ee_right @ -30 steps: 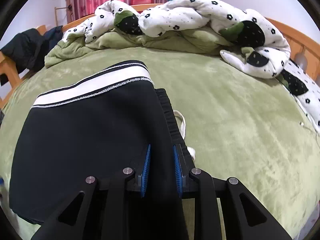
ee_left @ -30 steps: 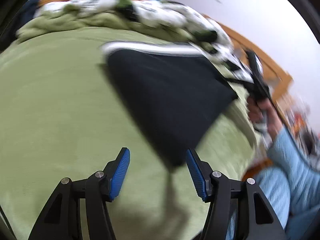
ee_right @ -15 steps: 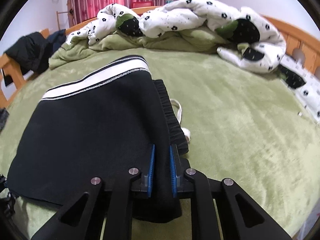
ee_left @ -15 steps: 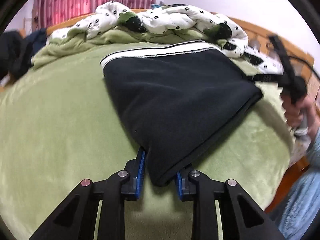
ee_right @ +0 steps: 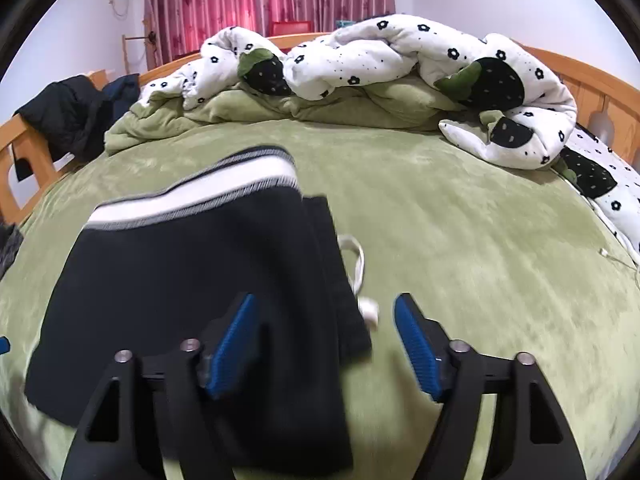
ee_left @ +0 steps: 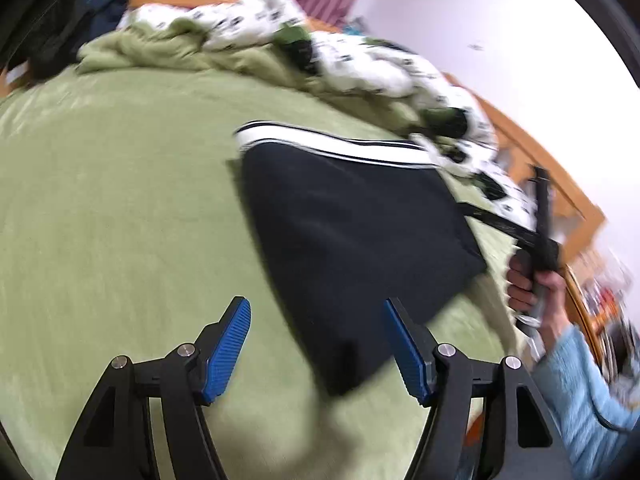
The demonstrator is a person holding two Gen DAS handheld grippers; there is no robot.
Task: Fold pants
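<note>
Your left gripper (ee_left: 318,344) hangs over the blanket (ee_left: 120,208), and the folded pants (ee_left: 352,248) lie ahead of it and to its right, their near corner between its spread fingers. Their waistband (ee_left: 332,146) is the far edge. Beyond that the heaped quilt (ee_left: 360,60) runs along the headboard (ee_left: 560,184). Off to this gripper's right, your right hand (ee_left: 528,284) grips the other tool. Your right gripper (ee_right: 326,336) sits over the pants' near right edge, with the drawstring (ee_right: 358,264) just ahead on the blanket and a jacket (ee_right: 68,116) draped on the bed rail (ee_right: 28,148) far to its left
</note>
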